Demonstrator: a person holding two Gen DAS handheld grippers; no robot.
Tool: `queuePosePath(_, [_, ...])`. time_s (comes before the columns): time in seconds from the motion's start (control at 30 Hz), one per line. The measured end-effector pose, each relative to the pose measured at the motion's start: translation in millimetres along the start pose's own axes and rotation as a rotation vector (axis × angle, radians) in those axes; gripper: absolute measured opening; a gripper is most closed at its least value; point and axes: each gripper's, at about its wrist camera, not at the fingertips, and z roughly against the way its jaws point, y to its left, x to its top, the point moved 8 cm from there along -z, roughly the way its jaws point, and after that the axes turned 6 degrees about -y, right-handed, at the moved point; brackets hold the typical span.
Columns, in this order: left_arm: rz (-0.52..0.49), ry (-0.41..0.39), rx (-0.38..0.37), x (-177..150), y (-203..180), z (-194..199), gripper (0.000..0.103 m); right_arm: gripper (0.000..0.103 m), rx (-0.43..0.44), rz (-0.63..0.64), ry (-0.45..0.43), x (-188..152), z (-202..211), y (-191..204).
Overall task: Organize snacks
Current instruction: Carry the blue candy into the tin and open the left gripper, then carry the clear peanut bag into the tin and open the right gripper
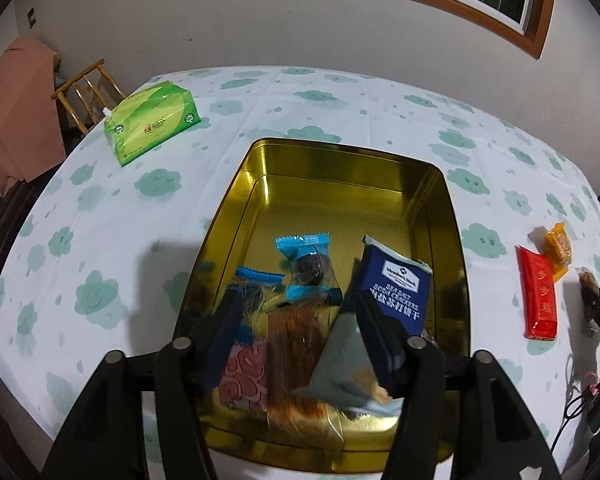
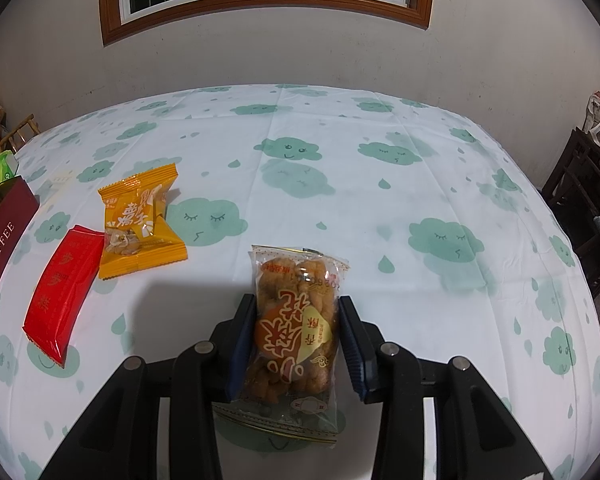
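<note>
The gold tin [image 1: 340,168] stands open on the counter [image 2: 340,184] as the collection point; it already holds several packets at its near end, among them a navy cracker packet [image 1: 396,292] leaning on the right wall and blue-ended wrappers [image 1: 302,240], so sorted items are grouped there and the far half remains free.

The left gripper [image 1: 300,320] hangs above the tin's near end, pointing down into it; its jaws stand apart with nothing clamped between them, although a grey-blue packet [image 1: 340,368] lies just beside the right jaw.

The right gripper [image 2: 296,332] is low over the counter, level and pointing forward; its jaws are closed against both long sides of the fried-twist packet [image 2: 294,320], a grip across the narrow width that suits a soft bag.

The red bar [image 2: 62,292] and the orange packet [image 2: 140,224] lie touching, near the tin's outer wall, not yet sorted; the green tissue pack [image 1: 152,128] sits well apart.
</note>
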Motion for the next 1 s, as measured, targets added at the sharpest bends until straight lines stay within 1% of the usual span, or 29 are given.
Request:
queuePosePath(0.07, [0.015,-0.007,0.0,-4,1,5,0.064,0.041,-0.001,-0.003,0.0,0,0,0])
queuePosePath(0.13, [0.022,-0.015,0.002,-8,1,10,0.065,0.04,-0.005,-0.01,0.0,0,0,-1])
queuePosePath(0.23, [0.025,-0.023,0.0,-12,1,16,0.07,0.04,-0.015,-0.041,0.003,0,1,-3])
queuePosePath(0.3, [0.027,-0.03,0.004,-14,2,20,0.075,0.04,-0.023,-0.049,-0.002,1,3,-2])
queuePosePath(0.47, [0.029,-0.047,0.014,-18,4,28,0.078,0.04,-0.041,-0.053,-0.018,6,11,3])
queuePosePath(0.6, [0.02,-0.058,0.028,-21,7,32,0.082,0.04,-0.036,-0.04,-0.029,12,20,14])
queuePosePath(0.77, [0.031,-0.065,0.03,-25,13,38,0.083,0.04,0.005,-0.037,-0.05,21,36,36])
queuePosePath(1.0, [0.04,-0.099,0.056,-27,31,54,0.085,0.04,0.128,-0.004,-0.056,30,57,96])
